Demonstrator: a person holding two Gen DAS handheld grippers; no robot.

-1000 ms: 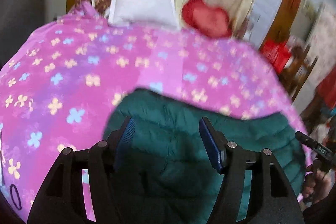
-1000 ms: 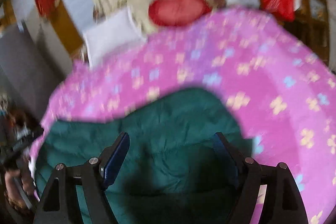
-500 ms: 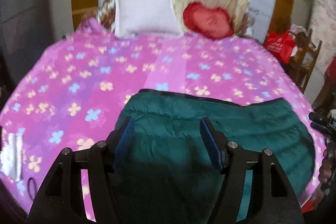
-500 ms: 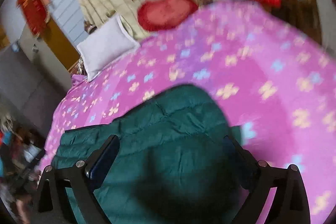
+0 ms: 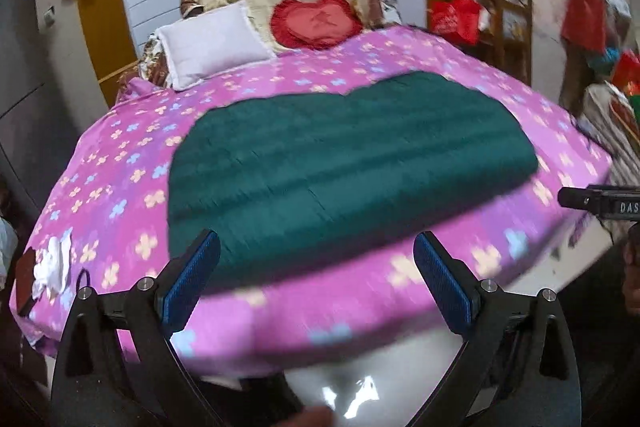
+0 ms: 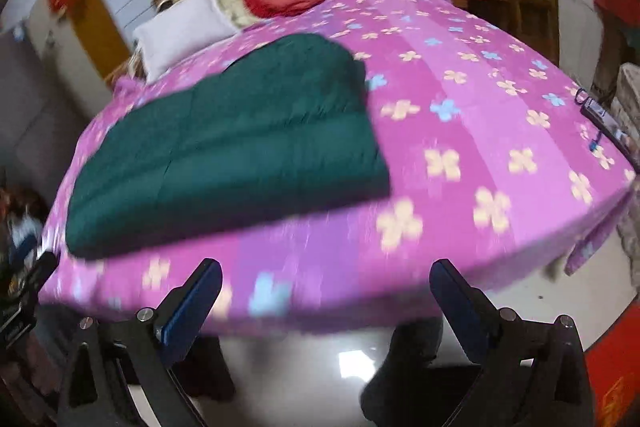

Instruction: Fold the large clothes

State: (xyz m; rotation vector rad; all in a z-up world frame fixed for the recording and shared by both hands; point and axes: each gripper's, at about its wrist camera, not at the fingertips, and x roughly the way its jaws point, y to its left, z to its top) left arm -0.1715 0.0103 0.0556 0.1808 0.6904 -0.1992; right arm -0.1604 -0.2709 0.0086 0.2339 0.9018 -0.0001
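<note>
Both tools share one build. The left gripper (image 5: 316, 279) has black, angular finger arms with triangular cut-outs, round silver screws at the joints, and textured blue pads (image 5: 192, 281) lining the inner faces. The right gripper (image 6: 326, 301) matches it: black frame, silver screw heads, blue pads (image 6: 192, 307). At the left view's right edge, the other tool's black body bears white lettering, partly cut off

Home bedroom: bed w/ floral pink cover (image 5: 400, 279), white pillow (image 5: 208, 43), heart cushion (image 5: 316, 23).
</note>
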